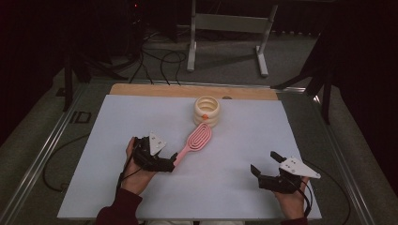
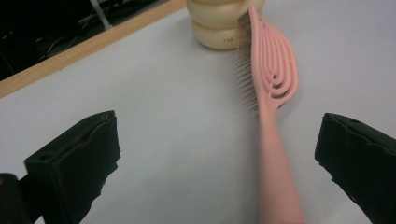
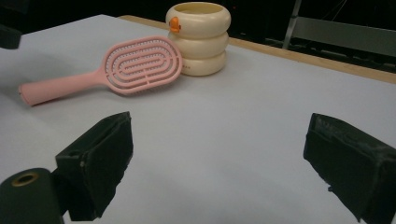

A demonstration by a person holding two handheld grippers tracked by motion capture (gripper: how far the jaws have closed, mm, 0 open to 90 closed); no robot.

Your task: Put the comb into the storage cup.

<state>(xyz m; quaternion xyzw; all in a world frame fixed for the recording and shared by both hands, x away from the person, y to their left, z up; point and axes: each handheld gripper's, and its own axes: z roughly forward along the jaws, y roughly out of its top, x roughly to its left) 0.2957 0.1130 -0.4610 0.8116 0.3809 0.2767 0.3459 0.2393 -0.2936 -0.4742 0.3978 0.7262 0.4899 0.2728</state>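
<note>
We hold the left gripper (image 1: 170, 165) with jaws spread around the handle of the pink hairbrush (image 1: 196, 139), which lies on the table (image 1: 141, 112) against the cream holder (image 1: 206, 110), ready for grasping, while the right gripper (image 1: 264, 163) waits released, well apart.

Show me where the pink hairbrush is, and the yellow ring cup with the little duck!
pink hairbrush (image 3: 142, 65), right gripper view, on the middle of its oval head.
yellow ring cup (image 1: 207, 111), high view, on its stacked side, just by the orange duck mark.

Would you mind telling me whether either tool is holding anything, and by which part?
Nothing is held: both tools are open, the left tool straddling the pink plastic hairbrush's handle.
</note>
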